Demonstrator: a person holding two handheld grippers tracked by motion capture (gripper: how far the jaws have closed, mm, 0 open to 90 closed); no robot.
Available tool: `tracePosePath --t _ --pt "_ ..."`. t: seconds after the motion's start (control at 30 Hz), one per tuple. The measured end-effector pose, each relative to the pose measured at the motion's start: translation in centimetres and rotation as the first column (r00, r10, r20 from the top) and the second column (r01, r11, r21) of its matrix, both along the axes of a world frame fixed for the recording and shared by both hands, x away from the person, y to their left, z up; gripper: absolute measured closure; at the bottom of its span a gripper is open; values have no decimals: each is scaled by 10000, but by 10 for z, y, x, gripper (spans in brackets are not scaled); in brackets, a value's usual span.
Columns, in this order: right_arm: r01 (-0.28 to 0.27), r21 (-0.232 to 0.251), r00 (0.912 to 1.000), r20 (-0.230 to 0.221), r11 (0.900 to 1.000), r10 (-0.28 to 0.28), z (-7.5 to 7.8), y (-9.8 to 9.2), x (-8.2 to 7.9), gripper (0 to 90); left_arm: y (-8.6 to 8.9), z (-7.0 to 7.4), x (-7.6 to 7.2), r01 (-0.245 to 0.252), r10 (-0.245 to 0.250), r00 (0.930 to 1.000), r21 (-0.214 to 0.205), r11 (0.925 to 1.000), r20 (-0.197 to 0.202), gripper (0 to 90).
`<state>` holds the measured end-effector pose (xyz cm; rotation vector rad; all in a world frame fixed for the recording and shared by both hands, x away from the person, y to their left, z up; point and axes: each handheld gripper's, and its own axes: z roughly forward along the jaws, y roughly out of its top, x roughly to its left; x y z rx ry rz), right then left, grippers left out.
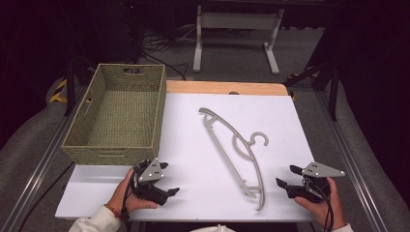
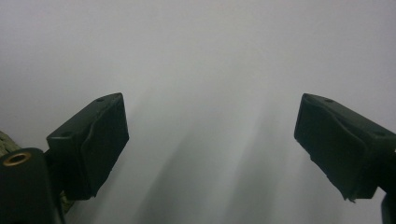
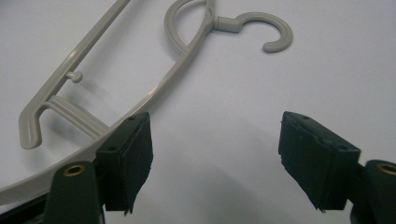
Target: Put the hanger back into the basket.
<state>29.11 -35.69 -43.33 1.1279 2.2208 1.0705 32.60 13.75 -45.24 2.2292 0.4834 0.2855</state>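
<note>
Grey plastic clothes hanger [image 1: 235, 147] lies flat on the white tabletop [image 1: 193, 164], mid-table, hook [image 1: 259, 139] pointing right. Woven basket [image 1: 116, 112] sits at the table's far left, well apart from the hanger. Left gripper [image 1: 170, 192] held low near the front edge, just below the basket, jaws spread, nothing between them. Right gripper [image 1: 285, 178] rests at front right, near the hanger's lower end, jaws wide apart and empty.

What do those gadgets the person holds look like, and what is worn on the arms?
Each is a black handheld device: the left gripper and the right gripper have two blocky black jaws, brass-coloured screw sockets and a grey three-cornered plate dotted with small holes. Black cables trail over the wrists. The sleeves are white; the left wrist wears a thin band.
</note>
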Motion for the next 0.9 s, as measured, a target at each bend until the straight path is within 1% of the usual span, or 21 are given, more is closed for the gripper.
tracePosePath --t 0.07,0.13,0.17,0.23,0.3,0.37,0.4,0.43,0.53,0.57,0.6,0.67,0.8,0.83,0.87,0.9 --pt "-36 85 9999 -101 10000 37 0 0 1 285 0 -1 0 -34 35 10000 119 9999 -21 106" --pt "3 124 9999 -106 9999 -2 0 1 2 300 0 -2 -1 -35 35 10000 177 9998 -15 106" --pt "-49 253 9998 -177 9997 54 1 2 3 315 0 -2 -2 -33 33 10000 147 9999 -14 106" --pt "-53 233 9998 -182 9997 57 2 5 5 330 1 -1 -2 -90 90 10000 119 9999 1 105" --pt "-88 396 9994 -340 9992 101 2 9 9 348 2 -1 -3 -121 121 9999 59 9999 -24 106" --pt "-64 323 9988 -478 9995 79 2 14 12 364 3 -1 -4 -167 166 9998 102 9998 77 105" --pt "-69 328 9987 -511 9994 85 3 16 15 369 4 -1 -4 -188 188 9998 120 9998 63 106" --pt "-104 384 9986 -519 9992 123 4 18 17 383 4 -1 -5 -207 206 9998 166 9996 56 106" --pt "4 537 9974 -715 9986 34 7 26 27 398 4 -1 -5 -212 212 9998 128 9997 17 106" --pt "4 537 9974 -715 9986 34 7 26 27 398 4 -1 -5 -212 212 9998 128 9997 17 106" --pt "14 565 9954 -955 9984 40 8 31 32 402 4 -1 -6 -180 180 9998 100 9998 -18 106" --pt "-109 854 9901 -1385 9963 227 8 39 42 412 4 -1 -7 -151 151 9999 152 9998 34 106" --pt "35 311 9857 -1685 9995 18 3 54 58 424 7 0 -7 -257 257 9997 -58 9997 17 106" --pt "8 269 9848 -1739 9996 39 2 57 60 427 7 1 -6 -237 236 9997 -69 9997 -17 106" --pt "-78 6 9820 -1887 10000 78 1 63 65 434 7 0 -6 -233 233 9997 -73 9997 -20 106" --pt "-99 -128 9813 -1922 9999 72 0 66 67 448 6 0 -6 -218 218 9998 -48 9998 -12 106"
